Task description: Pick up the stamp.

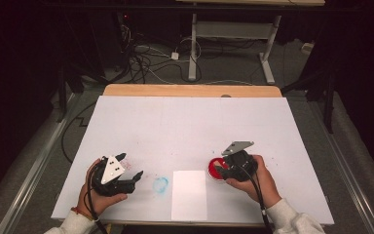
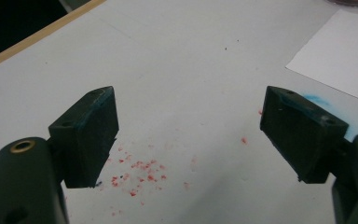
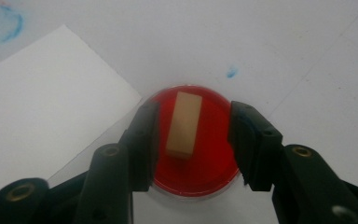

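Straddling a tan block [image 3: 183,123] in the red dish [image 3: 205,168] | right gripper [image 3: 193,135] spread, gripping nothing | left gripper [image 2: 191,135] spread, idle | block looks light, rigid; pinch long sides.

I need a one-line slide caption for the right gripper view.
Open right claw straddling a tan block in a red dish.

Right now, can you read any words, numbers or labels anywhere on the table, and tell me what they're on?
None to read. The paper is blank, the red dish and the block in it carry no label, and the blue smudge and red specks are only stains.
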Motion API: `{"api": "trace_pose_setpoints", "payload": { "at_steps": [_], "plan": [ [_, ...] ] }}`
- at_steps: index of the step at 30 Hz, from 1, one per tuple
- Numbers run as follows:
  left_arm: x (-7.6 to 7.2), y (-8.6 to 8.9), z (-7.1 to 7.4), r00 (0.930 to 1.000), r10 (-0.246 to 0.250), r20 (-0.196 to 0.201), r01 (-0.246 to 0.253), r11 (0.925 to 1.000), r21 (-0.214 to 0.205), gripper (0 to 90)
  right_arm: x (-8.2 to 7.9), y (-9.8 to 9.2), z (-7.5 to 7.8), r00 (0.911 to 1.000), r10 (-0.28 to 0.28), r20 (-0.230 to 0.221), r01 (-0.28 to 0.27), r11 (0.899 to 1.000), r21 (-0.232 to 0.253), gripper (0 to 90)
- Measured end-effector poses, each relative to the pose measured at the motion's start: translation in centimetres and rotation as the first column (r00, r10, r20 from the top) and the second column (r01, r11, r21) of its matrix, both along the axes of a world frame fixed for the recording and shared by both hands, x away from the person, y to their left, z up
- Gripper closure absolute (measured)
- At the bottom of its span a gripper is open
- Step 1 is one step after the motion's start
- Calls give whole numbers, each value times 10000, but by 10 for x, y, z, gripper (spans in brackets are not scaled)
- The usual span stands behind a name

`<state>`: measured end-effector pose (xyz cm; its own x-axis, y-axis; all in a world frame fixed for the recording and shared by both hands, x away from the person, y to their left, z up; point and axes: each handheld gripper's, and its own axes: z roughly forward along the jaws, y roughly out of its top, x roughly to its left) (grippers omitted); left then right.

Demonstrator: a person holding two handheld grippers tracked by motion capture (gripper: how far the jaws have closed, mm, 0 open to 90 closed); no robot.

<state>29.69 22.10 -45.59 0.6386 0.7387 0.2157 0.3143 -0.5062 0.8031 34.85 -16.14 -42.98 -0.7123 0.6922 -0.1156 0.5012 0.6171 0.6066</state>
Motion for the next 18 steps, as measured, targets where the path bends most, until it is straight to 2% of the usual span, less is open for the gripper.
{"api": "trace_pose_setpoints", "payload": {
  "at_steps": [8, 18],
  "plan": [
    [0, -2, -2, 9999, -77, -129, 78, 9999, 117, 189, 5, 6, -10, 9995, 163, -266, -168, 9997, -184, 749],
    [1, -3, -3, 9997, -149, -193, 151, 9998, 136, 189, 5, 4, -12, 9993, 305, -193, -308, 9994, -152, 761]
  ]
}}
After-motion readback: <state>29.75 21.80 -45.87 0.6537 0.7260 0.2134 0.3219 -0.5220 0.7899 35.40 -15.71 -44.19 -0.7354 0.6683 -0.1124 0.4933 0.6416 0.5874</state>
